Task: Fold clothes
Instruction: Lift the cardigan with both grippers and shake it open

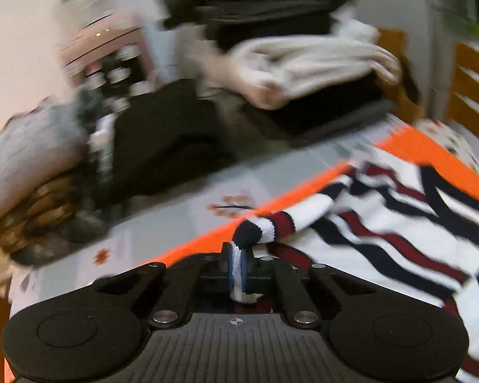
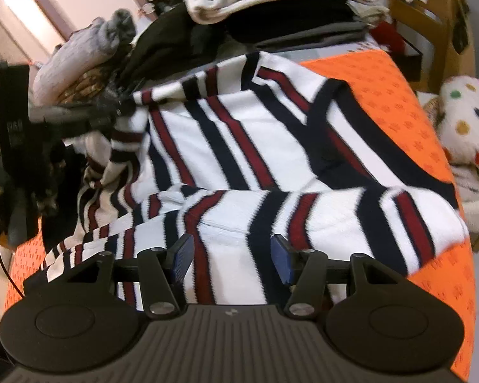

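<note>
The left gripper (image 1: 238,266) is clenched on the sweater's (image 2: 255,146) cuff (image 1: 255,233), likely to draw the sleeve across. The sweater lies spread on the orange worktop (image 2: 383,89); the right gripper (image 2: 232,257) hovers over it, released.

Left gripper (image 1: 238,266): fingers clamped tight on sleeve cuff (image 1: 255,229), which runs toward 2 o'clock. Right gripper (image 2: 233,257): fingers apart, angled down, gripping nothing.
</note>
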`<action>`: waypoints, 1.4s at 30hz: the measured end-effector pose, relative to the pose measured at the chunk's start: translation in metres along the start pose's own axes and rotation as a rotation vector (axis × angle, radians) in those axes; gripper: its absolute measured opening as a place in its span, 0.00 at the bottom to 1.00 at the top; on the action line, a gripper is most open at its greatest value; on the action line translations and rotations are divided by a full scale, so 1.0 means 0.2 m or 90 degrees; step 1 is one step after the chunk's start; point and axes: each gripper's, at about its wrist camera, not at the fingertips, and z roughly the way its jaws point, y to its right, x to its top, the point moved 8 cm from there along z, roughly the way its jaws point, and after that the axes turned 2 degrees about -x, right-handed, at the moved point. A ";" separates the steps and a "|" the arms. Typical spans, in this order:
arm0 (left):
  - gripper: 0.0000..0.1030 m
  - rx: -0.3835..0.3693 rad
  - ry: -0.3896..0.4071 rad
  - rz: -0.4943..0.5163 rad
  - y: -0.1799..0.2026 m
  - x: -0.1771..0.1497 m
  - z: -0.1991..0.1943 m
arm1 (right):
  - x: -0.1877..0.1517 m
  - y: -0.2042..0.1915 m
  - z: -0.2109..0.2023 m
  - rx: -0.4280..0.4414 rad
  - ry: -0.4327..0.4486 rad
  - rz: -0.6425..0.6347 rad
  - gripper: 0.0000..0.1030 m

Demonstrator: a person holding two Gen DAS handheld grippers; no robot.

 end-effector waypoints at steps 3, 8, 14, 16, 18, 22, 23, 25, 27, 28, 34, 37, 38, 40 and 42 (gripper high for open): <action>0.07 0.029 0.003 -0.037 -0.14 0.02 -0.03 | 0.04 -0.08 0.03 0.016 -0.004 -0.043 0.62; 0.07 0.063 0.016 -0.077 -0.33 0.02 -0.11 | 0.14 -0.23 0.18 0.014 -0.014 -0.148 0.63; 0.07 0.097 0.044 -0.114 -0.46 0.00 -0.24 | 0.16 -0.30 0.40 -0.027 -0.063 -0.267 0.40; 0.07 0.110 0.057 -0.122 -0.49 -0.01 -0.28 | 0.15 -0.29 0.38 -0.026 -0.057 -0.281 0.26; 0.07 0.121 0.064 -0.135 -0.53 -0.01 -0.32 | 0.16 -0.26 0.34 -0.016 -0.056 -0.264 0.12; 0.06 0.149 0.081 -0.156 -0.62 -0.02 -0.42 | 0.16 -0.23 0.16 -0.013 -0.010 -0.226 0.10; 0.06 0.158 0.087 -0.163 -0.66 -0.02 -0.46 | 0.15 -0.22 0.09 -0.009 0.005 -0.216 0.10; 0.06 0.179 0.100 -0.182 -0.74 -0.02 -0.55 | 0.17 -0.20 -0.07 -0.008 0.044 -0.196 0.10; 0.06 0.201 0.113 -0.202 -0.83 -0.02 -0.65 | 0.19 -0.17 -0.23 -0.021 0.086 -0.179 0.10; 0.06 0.214 0.121 -0.214 -0.88 -0.02 -0.72 | 0.20 -0.15 -0.31 -0.028 0.107 -0.170 0.10; 0.06 0.282 0.170 -0.276 -1.12 -0.06 -1.13 | 0.35 0.07 -0.70 -0.047 0.225 -0.080 0.09; 0.06 0.320 0.202 -0.307 -1.18 -0.10 -1.37 | 0.45 0.14 -0.83 -0.028 0.270 -0.053 0.09; 0.06 0.333 0.215 -0.315 -1.19 -0.10 -1.44 | 0.47 0.14 -0.88 -0.016 0.280 -0.051 0.09; 0.06 0.353 0.243 -0.326 -1.22 -0.09 -1.61 | 0.52 0.13 -0.97 0.015 0.297 -0.047 0.09; 0.06 0.366 0.264 -0.332 -1.25 -0.07 -1.76 | 0.56 0.13 -1.07 0.048 0.314 -0.043 0.09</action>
